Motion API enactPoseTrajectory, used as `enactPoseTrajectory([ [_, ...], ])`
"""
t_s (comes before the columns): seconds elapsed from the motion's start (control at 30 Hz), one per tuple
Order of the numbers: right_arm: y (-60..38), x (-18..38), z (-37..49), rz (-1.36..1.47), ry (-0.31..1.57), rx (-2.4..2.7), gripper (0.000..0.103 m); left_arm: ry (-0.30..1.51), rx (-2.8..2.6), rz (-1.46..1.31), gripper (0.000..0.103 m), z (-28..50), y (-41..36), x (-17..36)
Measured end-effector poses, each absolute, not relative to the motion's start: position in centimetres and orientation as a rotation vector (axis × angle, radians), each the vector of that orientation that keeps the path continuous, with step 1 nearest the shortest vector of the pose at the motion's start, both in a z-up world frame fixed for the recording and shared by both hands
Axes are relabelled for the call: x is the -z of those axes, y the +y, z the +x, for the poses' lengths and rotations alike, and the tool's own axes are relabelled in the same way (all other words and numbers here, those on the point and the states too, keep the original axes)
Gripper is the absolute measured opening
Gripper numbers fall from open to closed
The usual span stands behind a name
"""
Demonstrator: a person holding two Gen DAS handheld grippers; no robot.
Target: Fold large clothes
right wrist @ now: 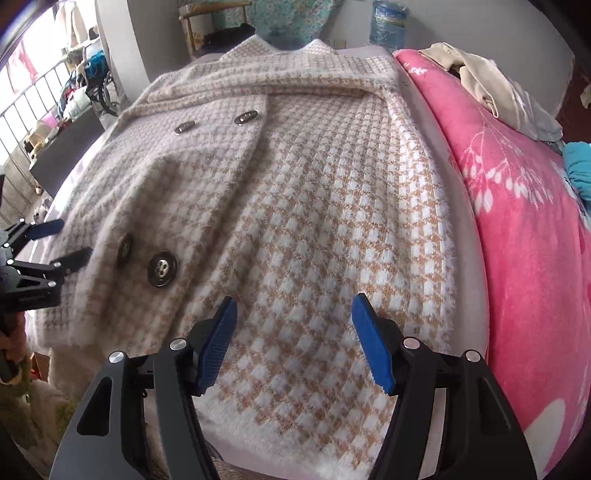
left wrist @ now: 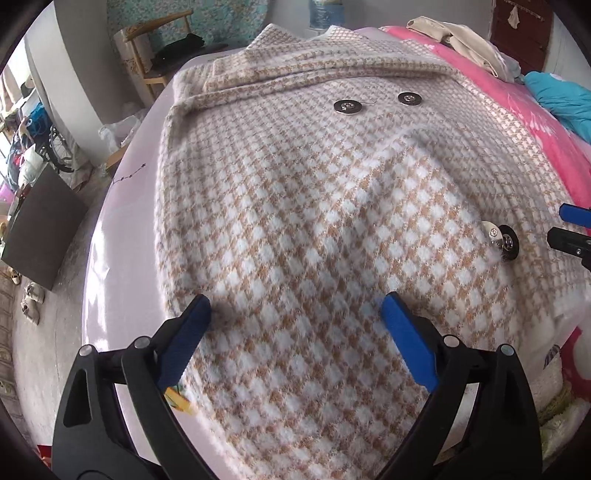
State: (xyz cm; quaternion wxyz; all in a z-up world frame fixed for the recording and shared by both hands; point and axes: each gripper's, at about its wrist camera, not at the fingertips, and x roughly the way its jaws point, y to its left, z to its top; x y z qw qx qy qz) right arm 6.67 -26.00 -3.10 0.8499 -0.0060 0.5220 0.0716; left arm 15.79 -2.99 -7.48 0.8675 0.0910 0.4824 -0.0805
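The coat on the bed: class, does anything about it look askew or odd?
Yes. On the houndstooth coat, a lower button stands tilted on edge instead of lying flat, and a loose thread trails from an upper button.

Tan-and-white houndstooth coat (left wrist: 295, 221), dark-buttoned, front up, spread flat across the bed (left wrist: 122, 229)

A pink blanket (right wrist: 524, 206) with white plant prints covers the bed's right side, with beige clothes (right wrist: 480, 81) heaped at its far end and a teal cloth (left wrist: 561, 99) beside them. Beyond the bed stand a wooden chair (left wrist: 147, 55) holding something dark, a patterned teal hanging (right wrist: 291, 18) and a water jug (right wrist: 388, 22). On the floor at left are a dark board (left wrist: 37, 225), a wheelchair (right wrist: 107, 88) and 2 shoes (left wrist: 31, 299).
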Motion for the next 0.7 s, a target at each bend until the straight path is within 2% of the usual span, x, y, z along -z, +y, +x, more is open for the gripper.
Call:
enactPoseTrajectory([
  [0.03, -26.1, 3.2, 6.6, -0.009, 1.096, -0.148, 0.071, 1.008, 0.156, 0.184, 0.092, 15.7, -3.0, 7.6],
  [0.1, -25.9, 4.8, 6.4, -0.033, 1.129, -0.123, 0.072, 1.011, 0.129, 0.162, 0.095, 15.6, -2.9, 7.8],
  [0.37, -25.4, 5.5, 5.9, -0.043, 1.093, -0.083, 0.087, 0.998, 0.067, 0.132, 0.095, 15.2, -3.1, 8.0],
  [0.7, -25.1, 5.8, 5.8, -0.056, 1.090, -0.051, 0.095, 0.991, 0.054, 0.124, 0.095, 15.0, -3.0, 8.0],
])
